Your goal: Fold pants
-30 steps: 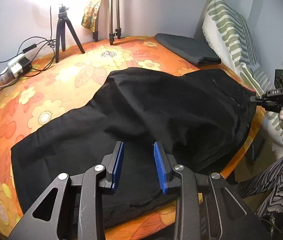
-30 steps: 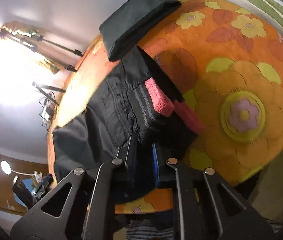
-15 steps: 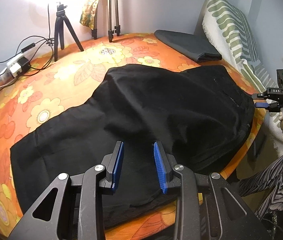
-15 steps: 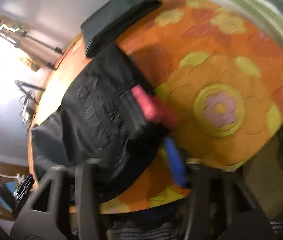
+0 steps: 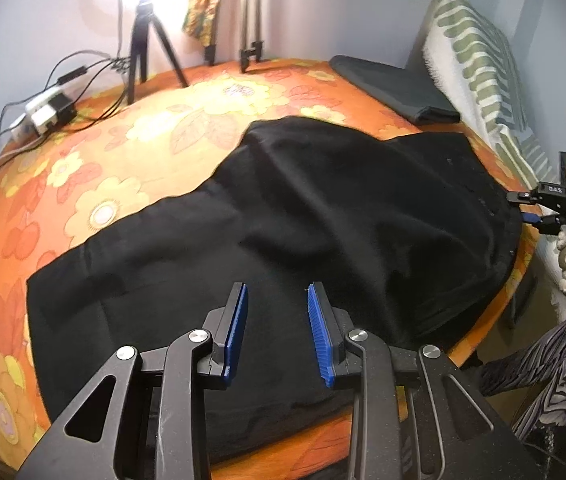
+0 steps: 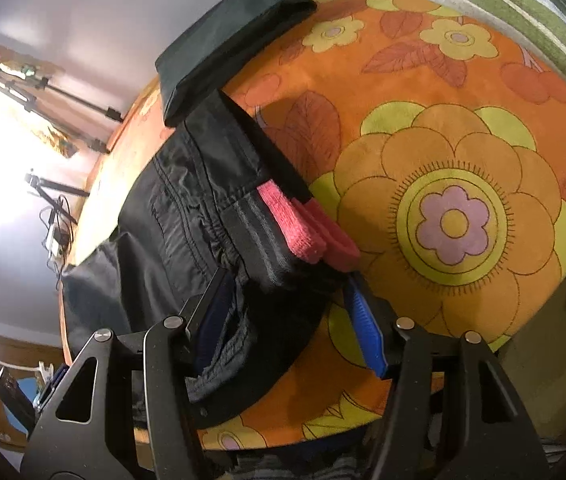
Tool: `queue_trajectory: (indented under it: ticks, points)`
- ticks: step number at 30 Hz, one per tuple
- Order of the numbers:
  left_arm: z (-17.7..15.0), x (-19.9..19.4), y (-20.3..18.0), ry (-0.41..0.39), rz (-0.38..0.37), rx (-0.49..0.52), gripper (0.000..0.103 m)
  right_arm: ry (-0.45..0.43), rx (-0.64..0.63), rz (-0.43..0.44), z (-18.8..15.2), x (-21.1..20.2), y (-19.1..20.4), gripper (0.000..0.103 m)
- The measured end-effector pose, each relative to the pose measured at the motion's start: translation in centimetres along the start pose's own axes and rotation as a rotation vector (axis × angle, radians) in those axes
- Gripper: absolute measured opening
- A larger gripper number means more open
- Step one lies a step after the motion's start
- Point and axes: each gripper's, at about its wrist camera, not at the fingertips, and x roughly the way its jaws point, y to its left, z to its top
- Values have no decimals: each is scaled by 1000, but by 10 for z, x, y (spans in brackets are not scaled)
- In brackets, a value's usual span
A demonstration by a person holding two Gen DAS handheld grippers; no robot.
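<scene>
We see the black pants (image 5: 323, 216) spread over the orange flowered cover (image 5: 83, 184), filling the middle of the left wrist view and running from the lower left to the right edge of the frame. Our left gripper (image 5: 277, 324) hangs over the cloth at the bottom centre with its jaws parted and nothing between them. Our right gripper (image 6: 295, 320), at the bottom of the right wrist view, has just been opening; its jaws now stand wide, and the waistband (image 6: 259, 240) with its pink band (image 6: 303, 228) lies loose between them, not pinched. This end of the pants sits near the edge of the cover, so we think it can slide down over the edge, because nothing holds it. If we close again on only one layer, the fold can come out crooked. The wrinkles in the middle may also stay inside the fold.
</scene>
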Motion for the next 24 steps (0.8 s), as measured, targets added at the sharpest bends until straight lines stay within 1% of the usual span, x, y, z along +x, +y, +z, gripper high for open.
queue_trajectory:
  ticks: [1,2,4,5,7,8,11,12,15,17,19,21,24]
  points:
    - [-2,2,7,9,18,-8,29,-16,-3,1,-2,1,1,59]
    - [-3,4,11,17,29,-12,29,-35,-13,-9,-3,0,2,51]
    - [-9,7,25,34,73,-26,29,-57,-31,-19,-6,1,3,42]
    - [-13,8,34,43,83,-52,29,-70,-30,-10,-6,-1,2,33]
    - [-19,10,51,58,91,-105,29,-83,-29,14,-5,-5,1,25]
    - [-23,12,58,67,97,-126,29,-89,-31,24,-3,-7,3,23]
    - [-34,18,74,103,130,-156,29,-143,-117,2,0,-21,22,21]
    - [-36,16,76,94,128,-154,29,-170,-156,-11,1,-27,32,21]
    - [-39,16,80,93,138,-152,29,-278,-310,-69,-4,-52,68,20]
    - [-40,16,80,91,136,-143,29,-376,-419,-129,-10,-69,90,20]
    - [-41,17,78,90,136,-126,29,-427,-463,-169,-13,-76,95,20]
    - [-41,17,76,90,139,-111,29,-400,-431,-209,-12,-69,86,20]
    - [-43,15,76,91,149,-101,29,-301,-358,-281,-15,-41,54,20]
